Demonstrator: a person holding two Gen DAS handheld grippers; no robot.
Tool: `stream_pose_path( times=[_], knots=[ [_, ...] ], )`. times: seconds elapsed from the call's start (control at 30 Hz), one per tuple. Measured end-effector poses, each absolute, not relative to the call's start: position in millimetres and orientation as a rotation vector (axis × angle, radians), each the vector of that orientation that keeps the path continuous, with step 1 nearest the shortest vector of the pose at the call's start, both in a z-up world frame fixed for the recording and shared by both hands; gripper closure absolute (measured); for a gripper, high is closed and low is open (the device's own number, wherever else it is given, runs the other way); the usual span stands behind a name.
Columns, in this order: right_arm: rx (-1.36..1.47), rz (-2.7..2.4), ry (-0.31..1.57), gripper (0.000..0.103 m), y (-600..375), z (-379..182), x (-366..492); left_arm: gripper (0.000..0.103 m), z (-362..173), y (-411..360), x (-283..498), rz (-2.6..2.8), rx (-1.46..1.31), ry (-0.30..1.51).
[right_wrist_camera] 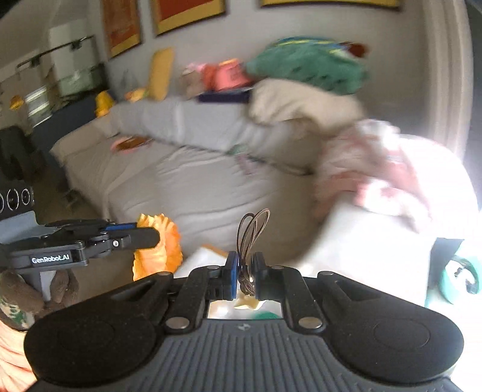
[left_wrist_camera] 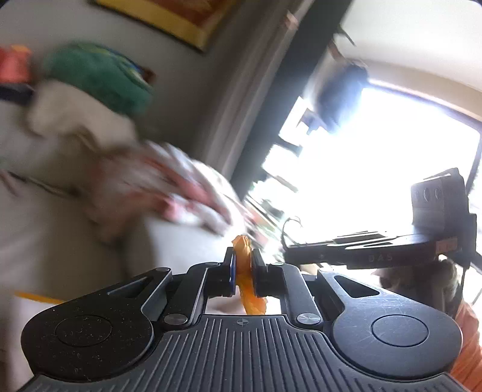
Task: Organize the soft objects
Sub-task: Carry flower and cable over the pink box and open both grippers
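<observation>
My left gripper (left_wrist_camera: 243,265) is shut on an orange crinkled soft thing (left_wrist_camera: 245,271), which also shows in the right wrist view (right_wrist_camera: 159,247) as a bunched orange piece held in the air. My right gripper (right_wrist_camera: 246,271) is shut on thin brown cord loops (right_wrist_camera: 251,232). It also shows in the left wrist view (left_wrist_camera: 361,250) at the right. Ahead is a grey sofa (right_wrist_camera: 186,181) with a green plush (right_wrist_camera: 307,63), a cream cushion (right_wrist_camera: 301,102) and a pink-and-white cloth (right_wrist_camera: 385,169) on its arm. Both views are blurred.
Several small plush toys (right_wrist_camera: 223,75) and a yellow cushion (right_wrist_camera: 161,74) line the sofa back. Framed pictures (right_wrist_camera: 186,12) hang on the wall. A bright window (left_wrist_camera: 376,169) is at the right. A teal object (right_wrist_camera: 461,277) lies low right.
</observation>
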State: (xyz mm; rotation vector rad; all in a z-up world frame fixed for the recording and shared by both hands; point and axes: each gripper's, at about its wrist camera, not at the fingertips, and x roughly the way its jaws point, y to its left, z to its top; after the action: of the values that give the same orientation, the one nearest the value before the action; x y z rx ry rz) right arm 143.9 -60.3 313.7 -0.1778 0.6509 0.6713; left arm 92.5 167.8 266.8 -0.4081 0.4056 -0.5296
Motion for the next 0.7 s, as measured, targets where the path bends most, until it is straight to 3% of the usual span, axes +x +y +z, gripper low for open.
stream_pose_path(
  times=[0.23,0.47,0.7],
  knots=[
    [-0.068,0.509,0.694,0.093,-173,273,151,0.090,197,60,160,-0.693,-0.499,0.641],
    [0.027,0.455,0.815,0.093,-205,204,181,0.088,119,21,193,-0.766,-0.490,0.818],
    [0.011,0.424,0.893,0.093,-181,148,212,0.086,121,21,196,-0.663,-0.285,0.773]
  ],
)
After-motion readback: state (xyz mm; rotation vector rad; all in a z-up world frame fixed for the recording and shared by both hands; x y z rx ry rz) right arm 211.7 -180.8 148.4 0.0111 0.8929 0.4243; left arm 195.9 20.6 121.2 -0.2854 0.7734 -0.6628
